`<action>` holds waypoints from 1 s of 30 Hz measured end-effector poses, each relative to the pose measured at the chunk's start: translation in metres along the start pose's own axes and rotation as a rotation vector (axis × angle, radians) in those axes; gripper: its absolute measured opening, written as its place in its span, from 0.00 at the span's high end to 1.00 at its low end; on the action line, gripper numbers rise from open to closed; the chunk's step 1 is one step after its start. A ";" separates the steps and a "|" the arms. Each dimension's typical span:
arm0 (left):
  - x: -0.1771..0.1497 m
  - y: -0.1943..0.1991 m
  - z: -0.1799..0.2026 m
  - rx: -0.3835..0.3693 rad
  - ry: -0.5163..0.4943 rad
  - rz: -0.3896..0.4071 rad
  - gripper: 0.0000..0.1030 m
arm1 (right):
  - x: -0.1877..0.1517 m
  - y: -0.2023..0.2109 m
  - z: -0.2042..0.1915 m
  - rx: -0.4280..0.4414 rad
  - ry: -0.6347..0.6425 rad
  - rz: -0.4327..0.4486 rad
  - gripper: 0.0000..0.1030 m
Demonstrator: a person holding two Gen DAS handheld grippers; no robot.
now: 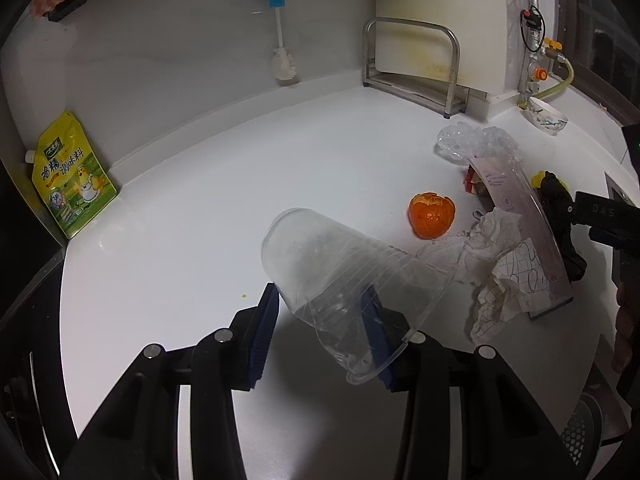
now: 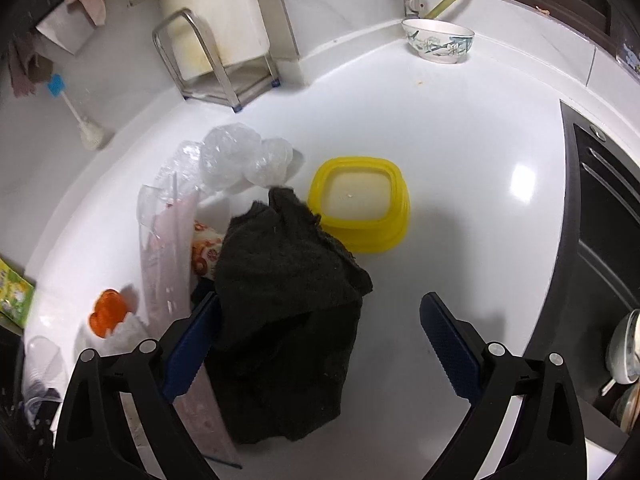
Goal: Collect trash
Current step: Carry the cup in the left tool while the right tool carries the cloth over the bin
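- The yellow-green seasoning pouch (image 1: pixel 72 184) by the wall had Chinese writing and a cartoon chicken; I could not read its brand.
- The left gripper (image 1: pixel 320 320) pinched the clear plastic cup (image 1: pixel 340 276) above the white counter (image 1: pixel 200 184).
- The orange peel (image 1: pixel 431 215), crumpled white tissue (image 1: pixel 492 256) and crinkly clear bag (image 1: pixel 476 140) were not collected yet.
- The right gripper (image 2: pixel 320 344) was wide open around a black cloth (image 2: pixel 288 300).

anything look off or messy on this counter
Yes. A crushed clear plastic cup sits tilted in the left tool. An orange peel, crumpled tissue and a dark cloth litter the white counter.
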State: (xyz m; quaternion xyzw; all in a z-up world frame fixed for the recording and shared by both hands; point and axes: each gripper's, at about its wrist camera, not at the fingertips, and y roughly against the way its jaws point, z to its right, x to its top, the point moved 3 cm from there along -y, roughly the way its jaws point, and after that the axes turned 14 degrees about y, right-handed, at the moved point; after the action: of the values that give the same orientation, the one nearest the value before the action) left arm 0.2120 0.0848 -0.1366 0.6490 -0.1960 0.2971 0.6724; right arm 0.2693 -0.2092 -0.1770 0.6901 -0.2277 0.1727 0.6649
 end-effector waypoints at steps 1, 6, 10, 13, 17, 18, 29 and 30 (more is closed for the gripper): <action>0.000 0.000 0.000 -0.003 0.000 -0.001 0.59 | 0.000 0.000 -0.001 -0.004 0.005 -0.001 0.12; 0.001 0.003 0.000 -0.021 -0.002 -0.006 0.60 | -0.003 0.001 -0.013 0.007 0.086 -0.022 0.54; 0.003 0.005 0.002 -0.038 0.000 -0.016 0.61 | -0.002 0.007 -0.026 0.005 0.146 -0.026 0.86; 0.004 0.010 0.002 -0.044 0.002 -0.018 0.62 | -0.001 0.013 -0.031 0.011 0.159 -0.012 0.92; 0.007 0.016 0.003 -0.051 -0.003 -0.021 0.84 | 0.005 0.031 -0.024 0.008 0.135 0.035 0.92; 0.008 0.017 0.003 -0.050 -0.001 -0.030 0.85 | 0.008 0.036 -0.022 0.006 0.128 0.046 0.92; 0.016 0.034 -0.005 -0.090 0.039 -0.038 0.89 | 0.002 0.091 -0.013 -0.003 0.133 0.106 0.93; 0.016 0.036 -0.007 -0.094 0.044 -0.034 0.89 | -0.002 0.096 -0.012 0.001 0.133 0.110 0.93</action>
State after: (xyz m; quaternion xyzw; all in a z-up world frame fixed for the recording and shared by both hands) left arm 0.1995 0.0931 -0.0989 0.6132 -0.1839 0.2901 0.7114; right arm 0.2167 -0.1980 -0.0969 0.6638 -0.2206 0.2545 0.6677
